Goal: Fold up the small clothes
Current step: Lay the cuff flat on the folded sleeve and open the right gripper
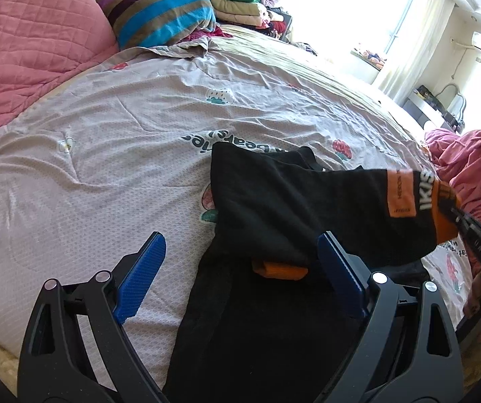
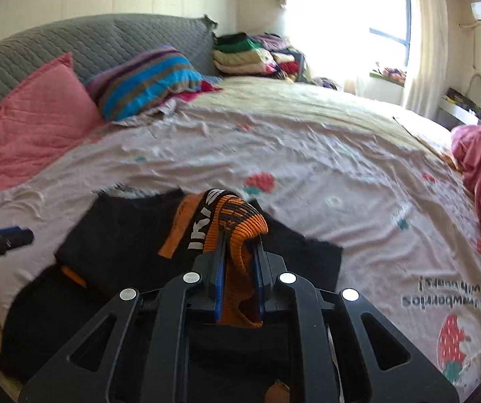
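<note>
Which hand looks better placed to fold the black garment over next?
The right. Its tool is already clamped on the orange cuff of the black garment and holds it raised, while the left tool hangs open, gripping nothing.

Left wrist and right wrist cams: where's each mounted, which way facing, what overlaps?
Left wrist: on the left gripper, facing down over the black garment on the bedsheet; its blue fingers stand open.
Right wrist: on the right gripper, facing the headboard; shut on the orange cuff.
Shared: garment, striped pillow, pink pillow, each other's gripper.
</note>
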Motion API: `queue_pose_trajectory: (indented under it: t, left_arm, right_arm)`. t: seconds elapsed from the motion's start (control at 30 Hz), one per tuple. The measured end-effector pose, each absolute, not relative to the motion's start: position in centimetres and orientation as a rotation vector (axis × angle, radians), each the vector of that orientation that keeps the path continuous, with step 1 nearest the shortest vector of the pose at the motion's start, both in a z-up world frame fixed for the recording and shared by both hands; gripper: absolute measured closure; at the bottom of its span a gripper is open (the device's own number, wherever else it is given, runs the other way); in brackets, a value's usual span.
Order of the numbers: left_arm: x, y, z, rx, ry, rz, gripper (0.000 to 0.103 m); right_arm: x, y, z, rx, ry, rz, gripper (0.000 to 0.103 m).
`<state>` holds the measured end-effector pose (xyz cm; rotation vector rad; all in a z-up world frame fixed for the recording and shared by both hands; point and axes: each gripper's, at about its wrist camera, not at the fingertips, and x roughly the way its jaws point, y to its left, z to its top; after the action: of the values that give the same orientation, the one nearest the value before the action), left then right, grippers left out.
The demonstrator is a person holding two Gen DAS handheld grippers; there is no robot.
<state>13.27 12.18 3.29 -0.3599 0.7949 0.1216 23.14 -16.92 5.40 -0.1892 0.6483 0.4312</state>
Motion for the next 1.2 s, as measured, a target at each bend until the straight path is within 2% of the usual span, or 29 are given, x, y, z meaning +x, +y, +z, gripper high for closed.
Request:
queue_pose_trajectory:
  t: [0.47,0.63,0.73,0.93,1.0,1.17,1.2]
  left_arm:
    - [16.3,9.2,2.6,-0.291,0.823,0.081,0.019]
    - [17.6,8.5,2.0,-0.286,0.841,0.054,0.038]
    - [18.4,8.2,1.7,-0.282,0.855,0.035,0.046]
    - [19.6,8.0,0.9,-0.262,0.885,0.032,0.049]
    - [19.8,8.3,0.3,-0.258,0.907,0.037,0.049]
    - [19.7,9.2,-1.1,-0.281,0.937,0.034,0.049]
    - [19.6,9.3,-1.3,-0.278,0.939,0.037,0.049]
  right_arm:
    - [23.6,-17.7,2.2,-0.214,0.714,0.381,0.087]
    - [23.7,-17.7,2.1,-0.219,0.718,0.368,0.085]
    - [23.8,-17.7,2.1,-0.221,0.719,0.361,0.084]
    - [24.1,-18.1,2.2,-0.227,0.710,0.317,0.078]
    - [24.1,-18.5,2.4,-0.214,0.704,0.302,0.068]
    - [24.3,-18.6,2.4,-0.202,0.712,0.304,0.066]
    - [24.4,-18.3,2.2,-0.207,0.720,0.310,0.064]
